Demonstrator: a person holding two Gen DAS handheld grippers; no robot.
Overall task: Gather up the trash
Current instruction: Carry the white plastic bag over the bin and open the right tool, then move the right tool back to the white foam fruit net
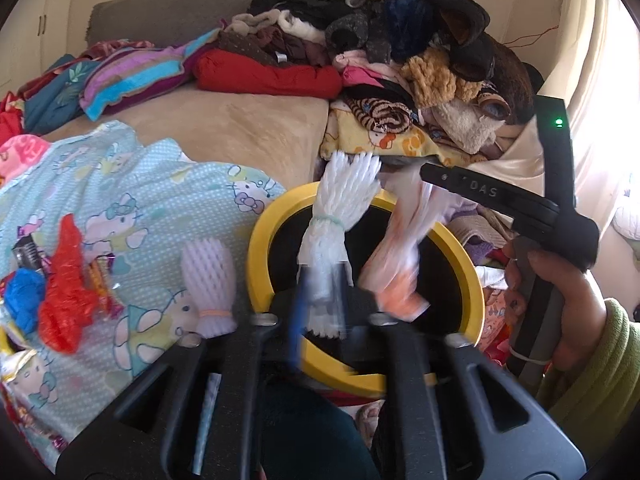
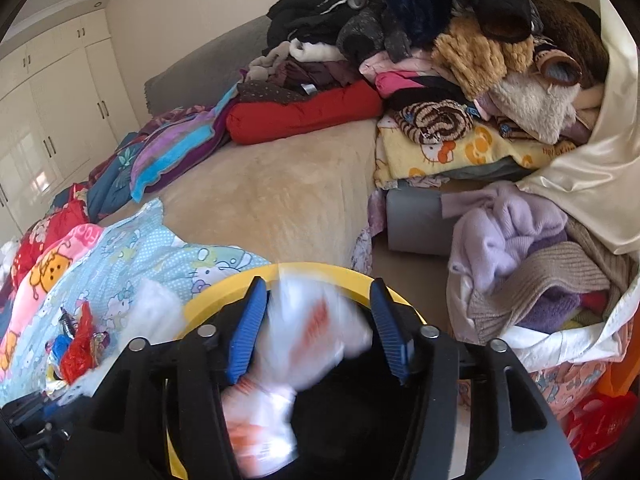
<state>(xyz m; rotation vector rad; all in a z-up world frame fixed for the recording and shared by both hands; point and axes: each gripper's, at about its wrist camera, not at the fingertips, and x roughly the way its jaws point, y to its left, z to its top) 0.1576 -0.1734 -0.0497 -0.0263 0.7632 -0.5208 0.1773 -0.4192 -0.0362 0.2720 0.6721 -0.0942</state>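
Over the yellow-rimmed bin [image 1: 260, 256], near the middle of the left wrist view, the left gripper [image 1: 320, 280] points forward with its blurred fingers closed on a white foam fruit net [image 1: 340, 208] tied with a pale band; the net stands up above the bin's dark opening. To the right in that view a bare hand [image 1: 560, 292] in a green sleeve [image 1: 600, 380] grips the handle of the right gripper [image 2: 318, 328], which angles in over the far right side of the rim. In the right wrist view its blue fingers [image 2: 248, 328] stand apart over the bin [image 2: 208, 304], and a blurred white-and-orange plastic wrapper [image 2: 304, 336] lies between them, free of both pads, above the black inside. Whether anything else lies in the bin cannot be told.

To the left of the bin, on a light-blue cartoon-print quilt [image 1: 140, 184], rest a second foam net [image 1: 208, 284], a red plastic bag [image 1: 64, 292] and a blue wad [image 1: 22, 296]. Far behind, a heap of clothes [image 1: 400, 40] covers the tan bed [image 1: 224, 120].
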